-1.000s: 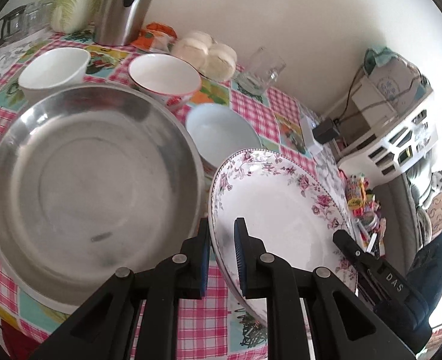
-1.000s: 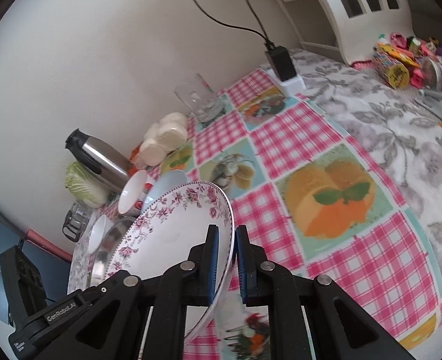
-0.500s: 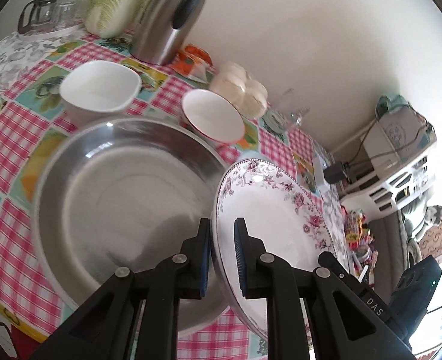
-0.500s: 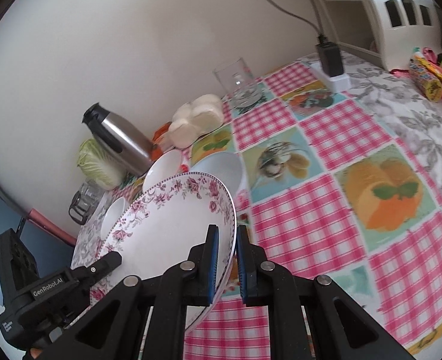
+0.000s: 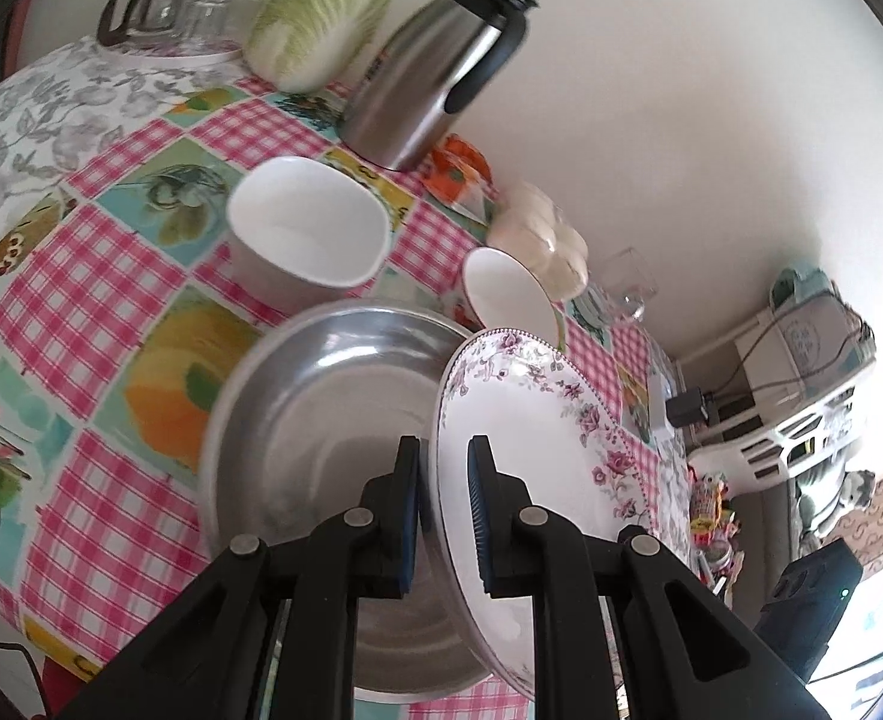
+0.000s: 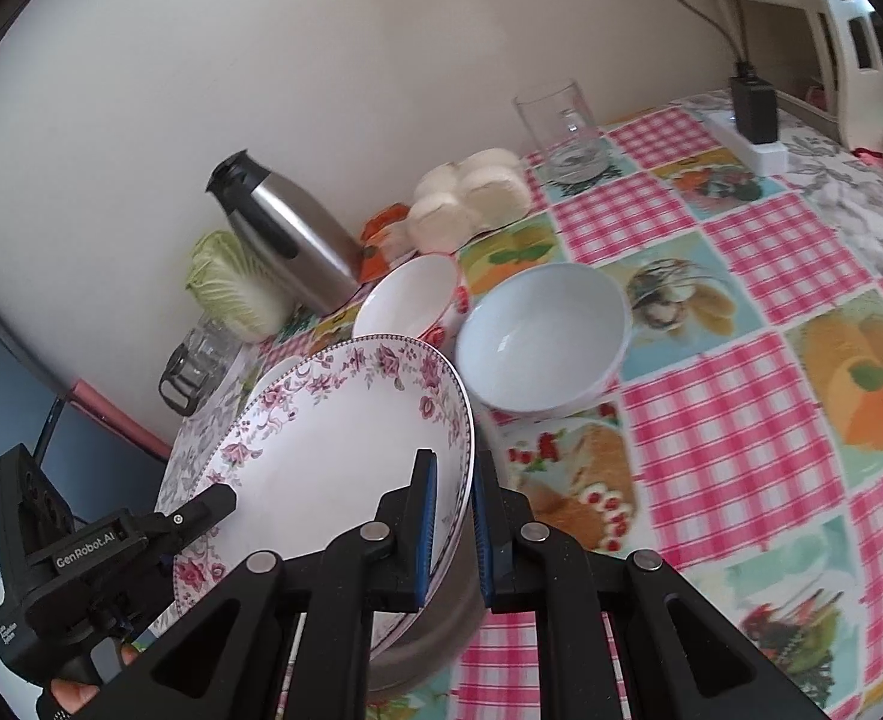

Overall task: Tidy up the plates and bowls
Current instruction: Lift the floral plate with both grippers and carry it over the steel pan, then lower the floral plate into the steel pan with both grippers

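Because both grippers, left gripper (image 5: 444,480) and right gripper (image 6: 453,498), clamp opposite rims, the floral plate (image 6: 345,438) hangs level above the steel basin (image 5: 327,420).

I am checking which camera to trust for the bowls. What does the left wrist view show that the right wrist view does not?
Only the left wrist view shows the inside of the steel basin and the squarish white bowl.

Only the right wrist view shows the pale blue bowl and the left tongs clamping the plate's far rim.

Both show the floral plate, held by both tongs, the red-rimmed bowl, the steel flask and the cabbage.
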